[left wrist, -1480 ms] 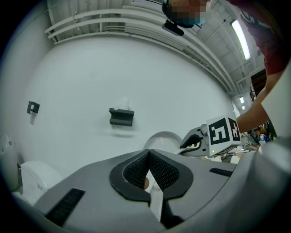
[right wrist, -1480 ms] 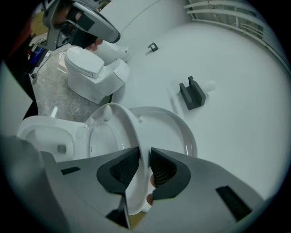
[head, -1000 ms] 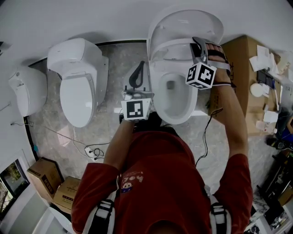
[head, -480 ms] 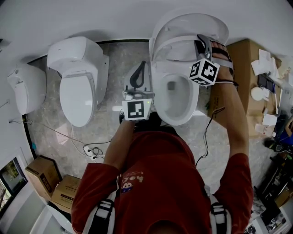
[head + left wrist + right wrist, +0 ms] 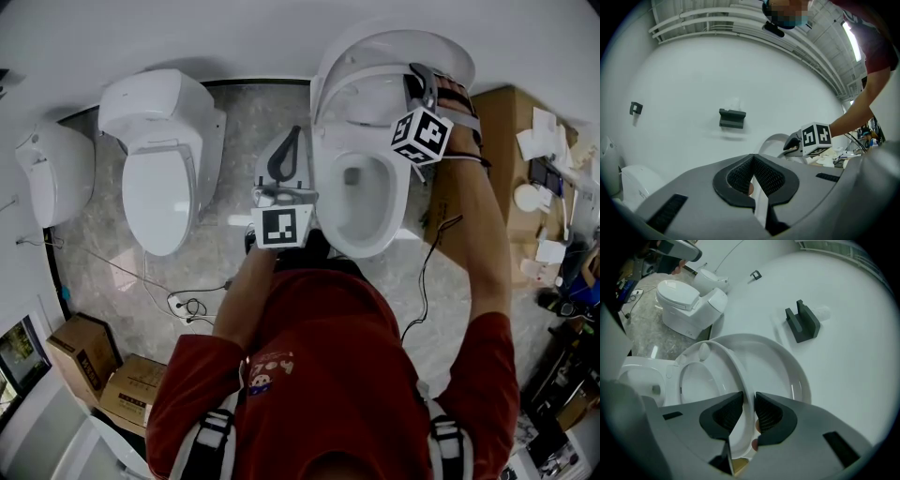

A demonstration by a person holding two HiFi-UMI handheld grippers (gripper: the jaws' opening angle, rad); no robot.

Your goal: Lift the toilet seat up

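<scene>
The right arm point(image 5: 480, 234) stretches out, and the right gripper point(image 5: 749, 404) pinches the lifted toilet seat point(image 5: 733, 363). The left gripper point(image 5: 753, 161) points flat, jaws closed on nothing.

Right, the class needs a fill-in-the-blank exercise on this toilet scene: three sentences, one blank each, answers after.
The right gripper is clamped on the toilet seat, which tilts up toward the open ___ behind it.
The left gripper is shut and holds ___.
The second toilet, closed, stands on the person's ___ side.
Missing words: lid; nothing; left.
</scene>
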